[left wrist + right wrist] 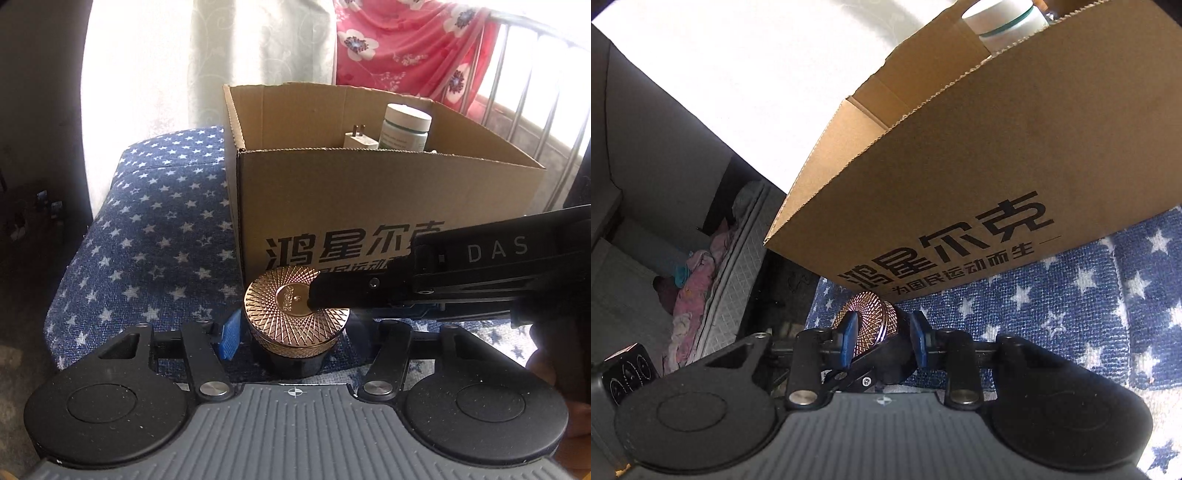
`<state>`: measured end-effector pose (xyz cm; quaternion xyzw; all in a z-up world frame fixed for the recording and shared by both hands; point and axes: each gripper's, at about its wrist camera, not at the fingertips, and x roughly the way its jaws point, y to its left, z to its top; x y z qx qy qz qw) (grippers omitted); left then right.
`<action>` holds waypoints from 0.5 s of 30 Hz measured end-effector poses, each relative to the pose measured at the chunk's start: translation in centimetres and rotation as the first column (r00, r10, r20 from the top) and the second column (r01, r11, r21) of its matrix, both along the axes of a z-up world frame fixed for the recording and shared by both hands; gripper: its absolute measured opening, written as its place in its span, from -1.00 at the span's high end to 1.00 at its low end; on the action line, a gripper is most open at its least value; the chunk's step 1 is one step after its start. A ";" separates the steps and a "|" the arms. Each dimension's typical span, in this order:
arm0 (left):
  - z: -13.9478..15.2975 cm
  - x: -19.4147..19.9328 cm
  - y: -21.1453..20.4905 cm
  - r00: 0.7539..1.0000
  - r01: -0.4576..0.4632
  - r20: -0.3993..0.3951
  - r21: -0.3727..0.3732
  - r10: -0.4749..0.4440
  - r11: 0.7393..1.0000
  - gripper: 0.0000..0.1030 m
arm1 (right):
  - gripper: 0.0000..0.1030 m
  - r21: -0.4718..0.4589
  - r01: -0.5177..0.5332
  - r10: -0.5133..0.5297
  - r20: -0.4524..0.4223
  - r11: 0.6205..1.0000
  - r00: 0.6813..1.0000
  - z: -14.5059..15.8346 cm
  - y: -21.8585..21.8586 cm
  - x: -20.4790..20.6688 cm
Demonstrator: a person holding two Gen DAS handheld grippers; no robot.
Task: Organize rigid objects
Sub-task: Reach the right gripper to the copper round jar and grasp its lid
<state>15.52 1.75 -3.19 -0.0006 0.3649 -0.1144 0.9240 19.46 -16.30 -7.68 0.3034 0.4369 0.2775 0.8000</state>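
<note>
A jar with a rose-gold patterned lid (280, 306) (871, 310) and a dark body stands upright on the star-print cloth, right in front of the cardboard box (369, 192). My left gripper (295, 332) has the jar between its jaws. Its blue left pad (227, 339) sits against the lid's rim, and the other pad is hidden. My right gripper (332, 306) comes in from the right, rolled, with one finger across the lid's top. In the right wrist view its (882, 339) blue pads flank the lid, and a dark sliver shows at the right pad.
The open box (997, 147) holds a white bottle (406, 125) and a white plug adapter (360, 140). The blue star cloth (155, 240) drops off at its left edge. A metal railing (535, 92) and a red floral cloth (406, 44) stand behind the box. A hand (546, 369) shows at the right.
</note>
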 end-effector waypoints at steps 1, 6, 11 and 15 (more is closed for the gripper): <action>0.0 0.0 -0.1 1.000 -0.004 -0.001 0.001 0.004 1.000 -0.13 | 0.35 -0.001 0.003 -0.003 0.001 1.000 1.000 0.0 -0.1 -0.1; 0.5 -0.4 -0.6 1.000 0.014 -0.015 -0.020 -0.014 1.000 -0.12 | 0.35 -0.005 0.022 -0.022 0.004 1.000 1.000 0.4 -0.7 -0.9; 0.7 -1.3 -2.1 0.997 0.065 -0.028 -0.042 -0.066 0.997 -0.11 | 0.35 -0.018 0.060 -0.059 0.005 0.998 0.998 0.8 -2.4 -2.4; 0.4 -1.8 -3.4 0.995 0.103 -0.017 -0.017 -0.103 0.995 -0.12 | 0.35 -0.032 0.088 -0.088 -0.001 0.996 0.996 0.6 -3.8 -3.3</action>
